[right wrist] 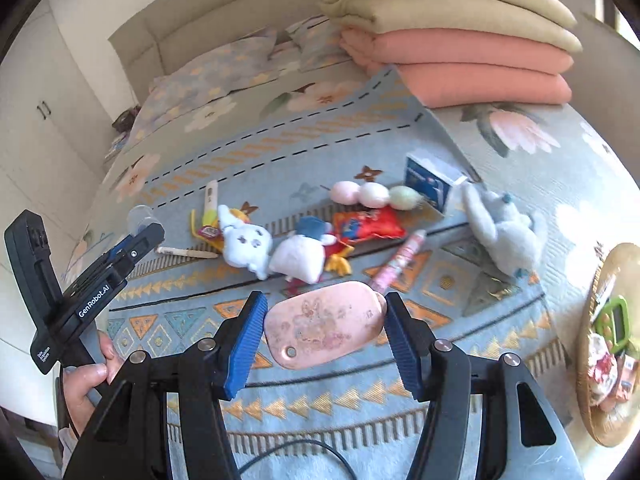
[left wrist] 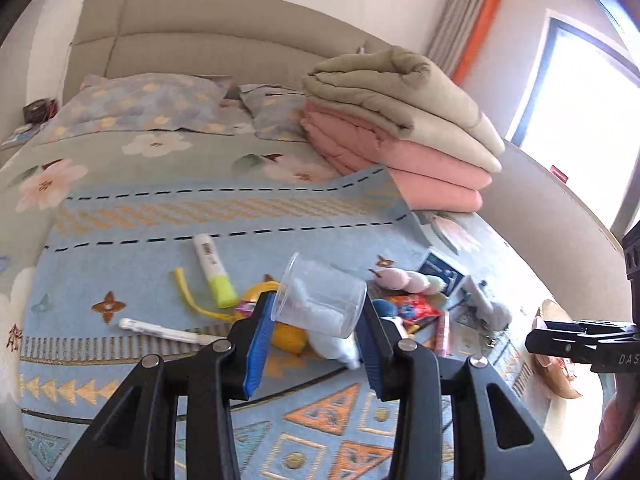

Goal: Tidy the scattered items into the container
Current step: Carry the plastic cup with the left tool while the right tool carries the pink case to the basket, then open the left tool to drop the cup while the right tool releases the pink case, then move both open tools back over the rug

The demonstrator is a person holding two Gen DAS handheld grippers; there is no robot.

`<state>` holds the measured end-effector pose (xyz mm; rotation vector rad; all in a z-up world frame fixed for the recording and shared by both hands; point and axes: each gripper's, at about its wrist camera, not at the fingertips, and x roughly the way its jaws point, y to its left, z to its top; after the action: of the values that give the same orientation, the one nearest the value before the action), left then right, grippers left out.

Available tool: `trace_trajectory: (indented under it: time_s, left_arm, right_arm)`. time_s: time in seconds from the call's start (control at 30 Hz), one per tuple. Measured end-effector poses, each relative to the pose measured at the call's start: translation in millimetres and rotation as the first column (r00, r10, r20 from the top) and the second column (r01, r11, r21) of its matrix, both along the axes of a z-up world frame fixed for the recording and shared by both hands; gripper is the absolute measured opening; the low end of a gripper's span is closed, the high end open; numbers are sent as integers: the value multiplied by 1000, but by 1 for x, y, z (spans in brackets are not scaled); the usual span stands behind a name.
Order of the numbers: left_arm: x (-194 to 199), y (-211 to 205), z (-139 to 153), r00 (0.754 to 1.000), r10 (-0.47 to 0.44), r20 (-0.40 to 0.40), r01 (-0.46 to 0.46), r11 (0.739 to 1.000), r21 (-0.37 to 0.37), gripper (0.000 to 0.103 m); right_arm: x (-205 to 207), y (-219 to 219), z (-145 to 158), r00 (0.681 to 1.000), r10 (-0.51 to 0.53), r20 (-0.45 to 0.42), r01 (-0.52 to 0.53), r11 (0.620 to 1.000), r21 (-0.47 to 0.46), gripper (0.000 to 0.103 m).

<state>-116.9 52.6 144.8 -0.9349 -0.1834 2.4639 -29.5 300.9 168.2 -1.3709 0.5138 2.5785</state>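
Observation:
My left gripper [left wrist: 316, 320] is shut on a clear plastic cup [left wrist: 320, 298], held tilted above the blue patterned mat [left wrist: 160, 216] on the bed. My right gripper [right wrist: 324, 328] is shut on a flat pink oval case [right wrist: 324, 322] with a rabbit print, held above the mat. Scattered on the mat are a white ghost plush [right wrist: 244, 244], a duck plush [right wrist: 308, 252], a red snack bag [right wrist: 368, 226], a pink tube [right wrist: 400, 260], a grey plush [right wrist: 500, 232], a blue box [right wrist: 430, 182], a highlighter [left wrist: 214, 270] and a white pen [left wrist: 160, 330]. A round woven basket [right wrist: 592, 400] at the right edge holds several items.
Folded beige and pink quilts [left wrist: 400, 128] are stacked at the back of the bed, beside pillows [left wrist: 140, 104] and a headboard. A pastel dumpling plush [right wrist: 376, 194] and a yellow strap [left wrist: 188, 292] also lie on the mat. A black cable [right wrist: 304, 452] runs near the front.

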Motion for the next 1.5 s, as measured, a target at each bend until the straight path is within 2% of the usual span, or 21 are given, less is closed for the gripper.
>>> trace_trajectory:
  time_s: [0.13,0.27,0.37,0.47,0.57,0.7,0.83,1.03,1.2,1.23,1.27,1.33,1.4,1.5]
  left_arm:
    - [24,66,18,990,-144,-6,144,989,31,36]
    - [50,141,27,956,-294,-15,294,956,9,36]
    - [68,195,29,918,-396,-8,396,918,30,36]
    - [78,247,29,880,-474,13,472,878,82,36]
    - [88,296,26,831,-555,37,548,828,123,36]
    - [105,356,17,772,-633,62,629,774,69,36]
    - [113,397,0,729,-675,114,676,736,34,36]
    - [110,423,-32,695,-687,214,691,720,66,36]
    - [110,430,-46,682,-682,263,695,717,56,38]
    - [110,430,-48,681,-679,274,693,719,57,46]
    - [110,429,-50,682,-674,284,688,723,61,59]
    - [108,425,-52,685,-662,304,674,734,80,74]
    - [109,420,-50,676,-671,305,677,729,100,74]
    - [111,409,-41,684,-672,284,686,725,64,74]
  right_arm:
    - [55,55,7,992,-123,-18,123,992,-11,59]
    - [103,107,10,967,-254,-28,253,967,-16,59]
    - [134,144,10,939,-343,-27,343,939,-6,59]
    - [159,177,8,909,-417,-22,417,909,-9,59]
    - [181,203,5,881,-472,-25,472,882,-3,59]
    - [194,228,-6,855,-519,-14,518,855,-12,59]
    - [201,244,-24,838,-545,7,545,838,-37,59]
    - [206,260,-41,819,-572,46,574,818,-43,59]
    - [207,268,-52,802,-595,57,598,800,-58,59]
    - [206,270,-54,799,-599,58,602,797,-61,59]
    - [204,273,-57,796,-603,59,606,793,-68,59]
    - [199,277,-61,791,-608,65,612,786,-93,59]
    - [196,279,-66,789,-610,77,615,780,-119,60]
    - [196,278,-65,786,-611,94,618,777,-119,62]
